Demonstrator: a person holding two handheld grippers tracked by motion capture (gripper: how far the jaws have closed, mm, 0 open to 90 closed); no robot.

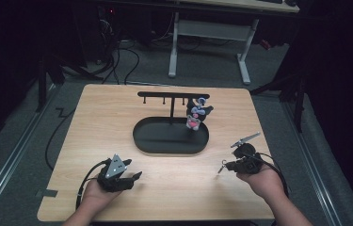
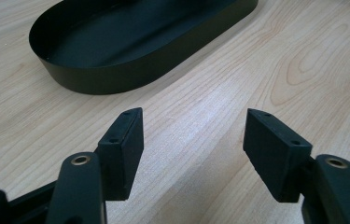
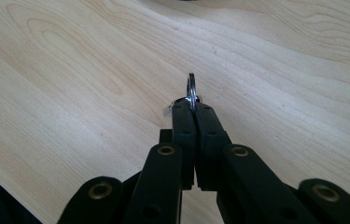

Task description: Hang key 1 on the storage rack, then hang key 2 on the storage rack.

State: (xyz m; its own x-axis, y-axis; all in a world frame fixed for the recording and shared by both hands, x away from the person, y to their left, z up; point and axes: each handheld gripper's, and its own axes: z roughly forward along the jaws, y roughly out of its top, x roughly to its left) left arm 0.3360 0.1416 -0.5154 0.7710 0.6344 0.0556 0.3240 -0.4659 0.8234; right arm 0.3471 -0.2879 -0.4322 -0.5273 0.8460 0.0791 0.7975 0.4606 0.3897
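Note:
A black oval tray (image 1: 141, 139) sits mid-table, with a black T-shaped hook rack (image 1: 172, 95) rising from it. A small dark plush keychain (image 1: 196, 113) with a pink patch hangs from the rack's right end. My right gripper (image 1: 226, 165) rests right of the tray, shut on a small metal key ring (image 1: 221, 168). In the right gripper view the ring (image 3: 191, 87) pokes up edge-on past the closed gripper (image 3: 192, 107). My left gripper (image 1: 135, 177) is open near the front left, low over bare wood. In its own view the gripper (image 2: 193, 119) faces the tray (image 2: 88, 81), nothing between the jaws.
The wooden table (image 1: 99, 113) stands on grey carpet. Behind it is a white desk frame (image 1: 212, 35), and cables (image 1: 122, 61) lie on the floor. Dark stands flank both sides. A cable (image 1: 84, 186) trails from the left gripper over the front edge.

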